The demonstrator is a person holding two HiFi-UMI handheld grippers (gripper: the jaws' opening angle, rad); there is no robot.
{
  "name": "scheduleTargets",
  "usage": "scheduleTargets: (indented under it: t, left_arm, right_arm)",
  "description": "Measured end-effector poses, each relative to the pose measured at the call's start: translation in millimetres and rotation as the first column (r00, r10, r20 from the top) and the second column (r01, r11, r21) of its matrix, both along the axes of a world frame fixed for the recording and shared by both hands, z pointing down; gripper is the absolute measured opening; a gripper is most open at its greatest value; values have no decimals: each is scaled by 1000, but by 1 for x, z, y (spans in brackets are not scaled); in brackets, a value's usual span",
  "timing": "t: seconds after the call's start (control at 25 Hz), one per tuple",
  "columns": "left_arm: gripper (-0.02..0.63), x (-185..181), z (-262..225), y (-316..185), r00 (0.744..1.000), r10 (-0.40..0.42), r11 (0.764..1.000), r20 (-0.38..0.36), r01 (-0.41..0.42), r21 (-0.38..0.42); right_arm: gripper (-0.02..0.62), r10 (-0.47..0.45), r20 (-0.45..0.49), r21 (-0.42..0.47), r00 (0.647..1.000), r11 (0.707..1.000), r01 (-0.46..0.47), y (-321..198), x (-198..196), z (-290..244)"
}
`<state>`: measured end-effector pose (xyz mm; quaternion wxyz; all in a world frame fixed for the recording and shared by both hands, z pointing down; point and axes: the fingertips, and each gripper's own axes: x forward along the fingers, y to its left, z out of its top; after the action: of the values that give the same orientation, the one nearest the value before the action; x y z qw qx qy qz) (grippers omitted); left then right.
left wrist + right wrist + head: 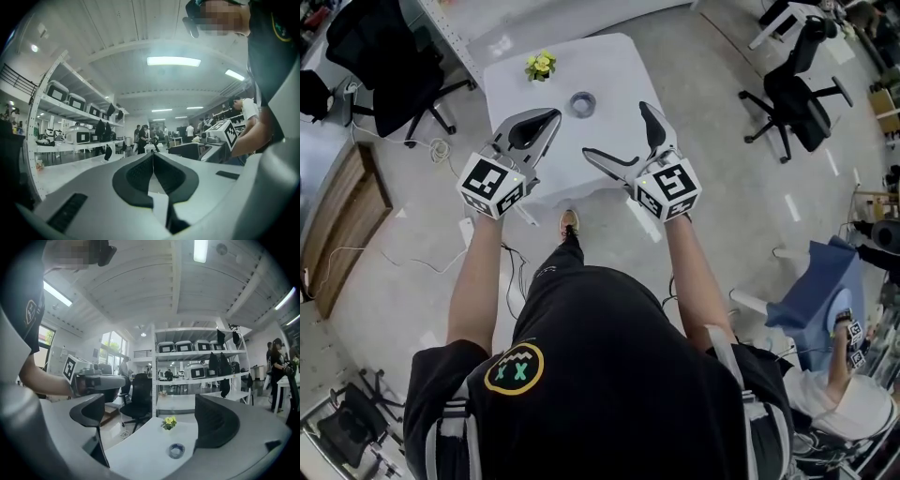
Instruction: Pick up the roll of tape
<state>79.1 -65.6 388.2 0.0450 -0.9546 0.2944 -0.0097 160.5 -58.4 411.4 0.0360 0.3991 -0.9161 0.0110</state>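
Note:
The roll of tape is a small grey ring lying flat on the white table, toward its far middle; the right gripper view shows the same roll of tape between the jaws' lines, some way ahead. My left gripper hovers over the table's near left part, jaws pressed together with nothing in them. My right gripper is held above the near right part, jaws wide apart and empty. Both are short of the tape. In the left gripper view the left gripper points out into the room, not at the table.
A small yellow flower plant stands at the table's far left, also seen as the yellow flower plant. Black office chairs stand to the left, another office chair to the right. Cables lie on the floor by the table.

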Motion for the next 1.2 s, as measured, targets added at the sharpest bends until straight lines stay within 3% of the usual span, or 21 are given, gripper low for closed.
scheduleTargets:
  t: [0.52, 0.76, 1.2]
  left_arm:
    - [20, -36, 4, -126, 998, 55, 998, -31, -56, -16]
    - [20, -39, 12, -155, 997, 67, 997, -28, -68, -27]
    - [20, -30, 19, -185, 1000, 7, 998, -19, -8, -56]
  right_arm:
    - [598, 43, -19, -18, 999, 999, -43, -121, -44, 6]
    - [598, 49, -32, -24, 998, 998, -50, -149, -47, 11]
    - [598, -9, -27, -34, 1000, 999, 8, -186, -42, 17]
